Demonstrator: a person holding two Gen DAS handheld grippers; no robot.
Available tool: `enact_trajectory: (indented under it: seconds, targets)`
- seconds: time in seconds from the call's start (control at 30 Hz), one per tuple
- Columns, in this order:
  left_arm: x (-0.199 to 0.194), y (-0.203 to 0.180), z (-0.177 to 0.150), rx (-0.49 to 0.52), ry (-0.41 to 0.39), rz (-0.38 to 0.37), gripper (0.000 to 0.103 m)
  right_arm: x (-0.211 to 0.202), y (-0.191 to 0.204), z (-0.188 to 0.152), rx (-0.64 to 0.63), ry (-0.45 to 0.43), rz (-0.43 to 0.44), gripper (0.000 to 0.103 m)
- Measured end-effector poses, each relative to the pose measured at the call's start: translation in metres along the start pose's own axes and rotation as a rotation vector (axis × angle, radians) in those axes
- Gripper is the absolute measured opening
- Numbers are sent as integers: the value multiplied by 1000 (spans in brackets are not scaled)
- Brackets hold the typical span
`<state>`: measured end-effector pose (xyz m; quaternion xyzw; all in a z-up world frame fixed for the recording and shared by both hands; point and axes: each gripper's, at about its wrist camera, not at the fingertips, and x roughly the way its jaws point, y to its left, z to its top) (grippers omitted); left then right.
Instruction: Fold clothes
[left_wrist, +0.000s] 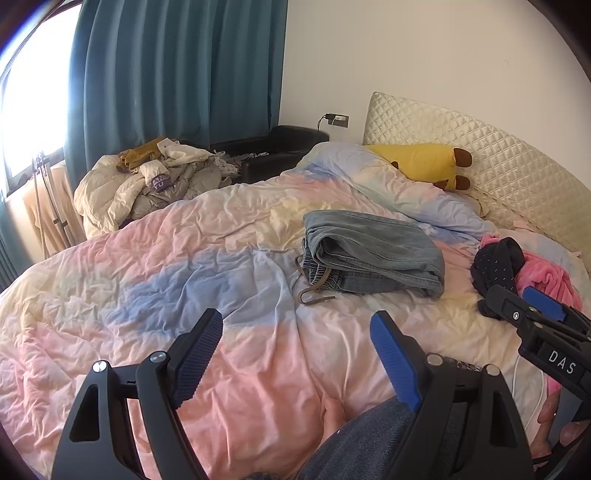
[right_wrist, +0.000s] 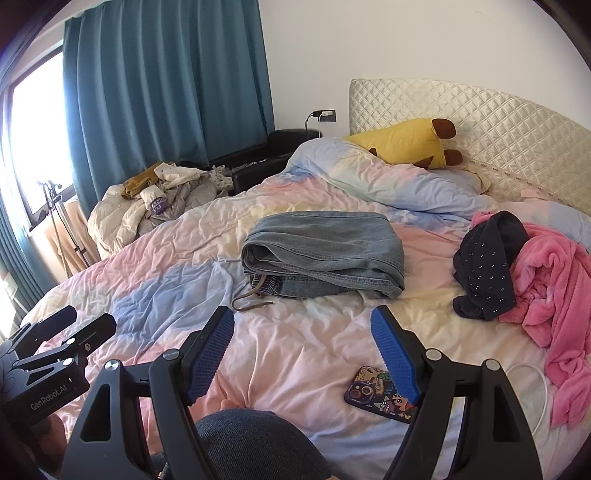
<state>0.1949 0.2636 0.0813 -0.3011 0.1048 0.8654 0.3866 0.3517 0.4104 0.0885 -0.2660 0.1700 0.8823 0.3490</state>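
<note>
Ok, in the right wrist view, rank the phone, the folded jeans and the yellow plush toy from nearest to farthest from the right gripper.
1. Phone: beside the right gripper, partly behind its right finger.
2. Folded jeans: mid-bed, ahead.
3. Yellow plush toy: farthest, against the headboard.

"DAS" printed white on the right claw (left_wrist: 532, 308) body; "GenRobot.AI" on the left claw (right_wrist: 66, 323) body.
</note>
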Motion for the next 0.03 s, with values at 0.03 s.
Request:
enact_trajectory:
  seconds: [0.03]
  targets:
    - [0,-1,0,3,-1,-1,84,-1,0,0,0,-1,0,78]
